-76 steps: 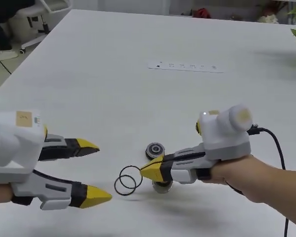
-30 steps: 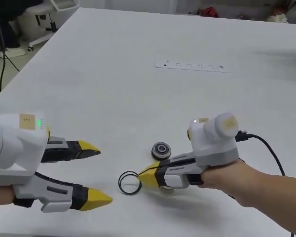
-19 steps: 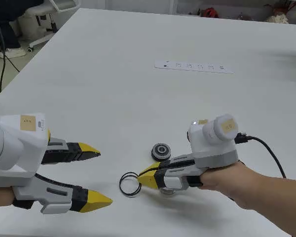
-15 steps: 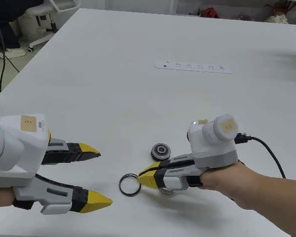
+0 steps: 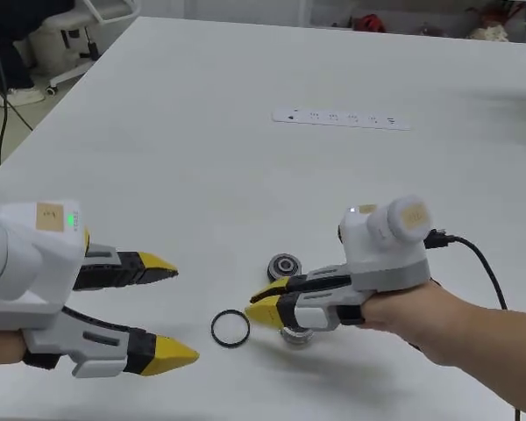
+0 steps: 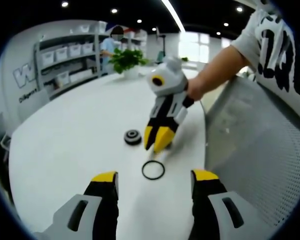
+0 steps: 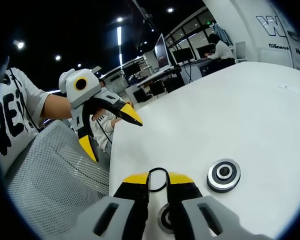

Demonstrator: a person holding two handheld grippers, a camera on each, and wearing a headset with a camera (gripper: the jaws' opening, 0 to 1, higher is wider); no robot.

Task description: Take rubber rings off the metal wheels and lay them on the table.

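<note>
Black rubber ring (image 5: 231, 327) lies flat on the surface (image 5: 245, 175), between my two claws. Change vs half a sec ago: the right claw (image 5: 261, 301) had its tip at the ring's rim. Now it's pulled back & a bit up, so tip and ring are apart, tho near. Its jaws are barely parted, a slim gap w/ nothing in it. I read that as ring let go and laid down, so that bit's done.

Note: 2.5 s back I saw two loops overlapping there; now it reads as one circle. Could be two stacked, can't tell from here.

Left claw (image 5: 180, 309) hasn't budged. It hangs at near-left, jaws spread wide, empty, well short of the ring.

Near wheel (image 5: 295, 335) sits right under the right claw's body, mostly hidden. Can't tell if it carries rubber. Far wheel (image 5: 283, 266) stands alone just beyond the claw tips, same spot rel. to the ring as before. It has a dark band round its rim, prob. a ring still on, but that's my guess.

Meaning for the task: at least one ring is off & down, and the far wheel is likely next. Risk: sweeping the loose ring w/ the claw when I reach over.
</note>
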